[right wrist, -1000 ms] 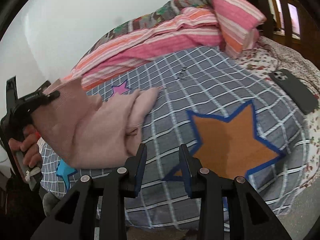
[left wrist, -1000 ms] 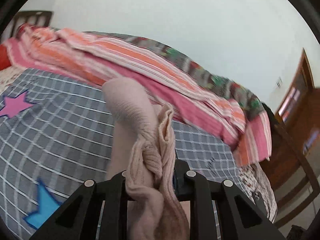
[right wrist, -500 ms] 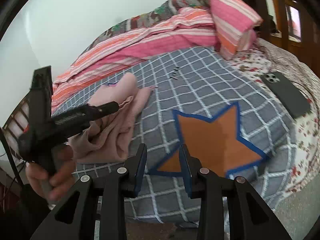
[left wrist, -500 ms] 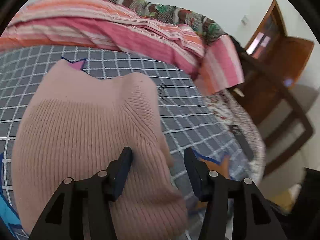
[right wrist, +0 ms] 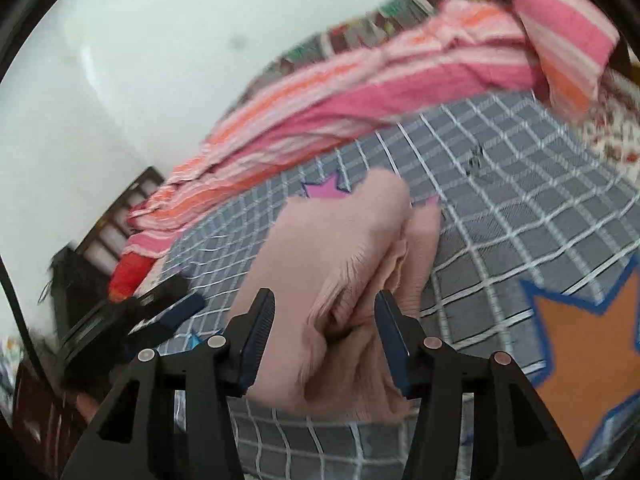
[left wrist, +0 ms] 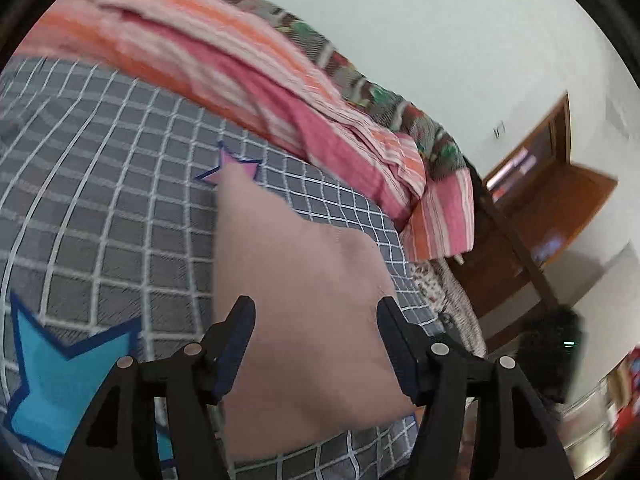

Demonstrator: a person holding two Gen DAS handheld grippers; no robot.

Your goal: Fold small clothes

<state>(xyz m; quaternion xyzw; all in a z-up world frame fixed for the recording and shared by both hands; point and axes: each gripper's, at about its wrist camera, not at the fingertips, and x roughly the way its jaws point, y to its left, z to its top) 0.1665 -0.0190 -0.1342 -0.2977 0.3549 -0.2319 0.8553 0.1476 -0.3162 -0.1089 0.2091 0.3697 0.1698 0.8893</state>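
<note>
A small pink knit garment (left wrist: 304, 304) lies bunched on the grey checked bedsheet (left wrist: 120, 208). My left gripper (left wrist: 316, 344) is open, its jaws wide apart on either side of the garment's near part, just above it. In the right wrist view the same garment (right wrist: 340, 264) lies in folds between the open jaws of my right gripper (right wrist: 326, 340), which hovers at its near edge. The left gripper (right wrist: 160, 316) shows there at the left, blurred, beside the garment.
A striped pink and orange blanket (left wrist: 256, 80) is heaped along the back of the bed by the wall. The sheet has star patches: blue (left wrist: 60, 384), pink (right wrist: 326, 190), orange (right wrist: 588, 344). A wooden chair (left wrist: 532, 248) and door stand to the right.
My left gripper let go of the garment and now hangs open over it. My right gripper opened wider and moved left onto the garment's near edge.
</note>
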